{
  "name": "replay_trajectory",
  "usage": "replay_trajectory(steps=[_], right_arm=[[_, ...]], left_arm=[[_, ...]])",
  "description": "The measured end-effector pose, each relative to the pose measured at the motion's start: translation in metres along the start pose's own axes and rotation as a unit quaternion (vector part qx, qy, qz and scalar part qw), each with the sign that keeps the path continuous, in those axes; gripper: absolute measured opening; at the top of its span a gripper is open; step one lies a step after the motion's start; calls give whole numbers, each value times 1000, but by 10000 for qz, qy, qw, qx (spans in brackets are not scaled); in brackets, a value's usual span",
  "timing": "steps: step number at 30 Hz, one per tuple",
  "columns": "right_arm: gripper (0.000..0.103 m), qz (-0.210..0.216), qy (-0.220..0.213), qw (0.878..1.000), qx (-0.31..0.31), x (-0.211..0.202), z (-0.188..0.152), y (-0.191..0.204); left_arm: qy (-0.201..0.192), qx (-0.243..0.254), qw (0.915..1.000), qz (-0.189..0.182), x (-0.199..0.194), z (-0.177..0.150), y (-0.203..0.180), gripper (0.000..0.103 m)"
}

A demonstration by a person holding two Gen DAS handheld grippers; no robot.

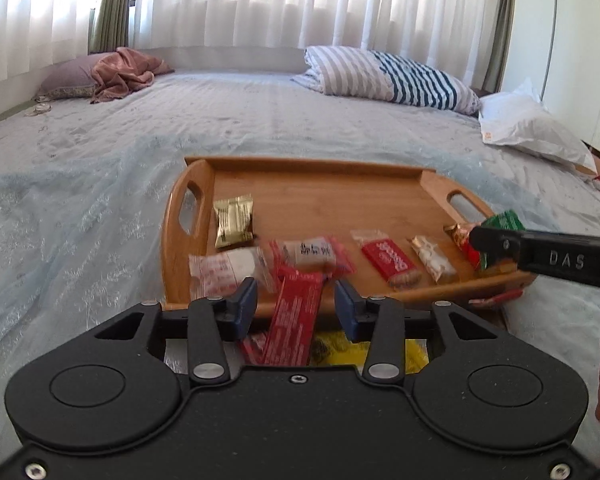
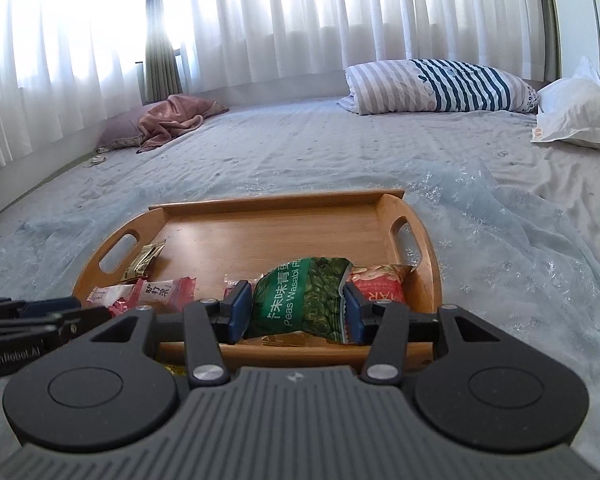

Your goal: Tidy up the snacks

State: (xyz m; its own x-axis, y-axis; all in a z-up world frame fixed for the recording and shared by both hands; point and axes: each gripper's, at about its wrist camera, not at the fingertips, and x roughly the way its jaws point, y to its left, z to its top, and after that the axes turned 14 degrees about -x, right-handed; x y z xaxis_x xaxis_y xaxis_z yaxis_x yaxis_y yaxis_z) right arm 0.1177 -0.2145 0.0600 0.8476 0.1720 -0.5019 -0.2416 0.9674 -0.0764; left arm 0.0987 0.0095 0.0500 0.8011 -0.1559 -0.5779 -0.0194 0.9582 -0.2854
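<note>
A wooden tray [image 1: 324, 188] lies on the bed with several snack packets along its near edge. My left gripper [image 1: 296, 304] is open over the tray's near rim, with a long red packet [image 1: 296, 320] lying between its blue fingers, which stand apart from it. My right gripper [image 2: 298, 312] is shut on a green wasabi peas packet [image 2: 304, 300] and holds it over the tray's [image 2: 268, 232] near right corner. The green packet [image 1: 502, 222] and the right gripper's arm [image 1: 548, 258] also show in the left wrist view. A red nut packet [image 2: 380, 284] lies behind the green one.
A gold packet [image 1: 234, 220] sits at the tray's left. A yellow packet [image 1: 340, 350] lies on the bed under my left gripper. A striped pillow [image 1: 396, 76], a white bag [image 1: 528, 124] and a pink cloth [image 1: 120, 72] lie farther back on the bed.
</note>
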Motion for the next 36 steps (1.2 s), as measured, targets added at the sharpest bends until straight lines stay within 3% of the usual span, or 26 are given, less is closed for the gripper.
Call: replay_trajectory(steps=[6,7,8,9,17,22,27,32,36], right_arm=[[53,113,145,9998,44,6,-6,4],[53,130,161,9998,45,6,-7,5],[53,143,170,9997,38,6,-7,6],[53,145,181,9997,23,6,-7,7],[53,147,121,9998,-73,5,-3,10],[53,93,64,9999,-24,10,2,5],[53,-45,-26,10000,10,20,12,-3],[53,-187,-91,9998,27,35,27,-16],[53,-280,-56,9996,13,53,36,-26]], left_arm=[[269,-10,9996,42,15,-15,0,40],[261,-17,9996,66,15,-16,0,36],[244,-18,9997,98,15,-16,1,25],[231,-6,9997,66,14,-16,1,23],[-123,-298,9994,-116,-4,-5,6,22],[-393,-118,9989,-239,-8,13,-3,22],[-625,-101,9978,-206,6,36,-9,22],[-579,-83,9978,-305,27,58,-16,22],[-555,132,9983,-136,50,68,-23,22]])
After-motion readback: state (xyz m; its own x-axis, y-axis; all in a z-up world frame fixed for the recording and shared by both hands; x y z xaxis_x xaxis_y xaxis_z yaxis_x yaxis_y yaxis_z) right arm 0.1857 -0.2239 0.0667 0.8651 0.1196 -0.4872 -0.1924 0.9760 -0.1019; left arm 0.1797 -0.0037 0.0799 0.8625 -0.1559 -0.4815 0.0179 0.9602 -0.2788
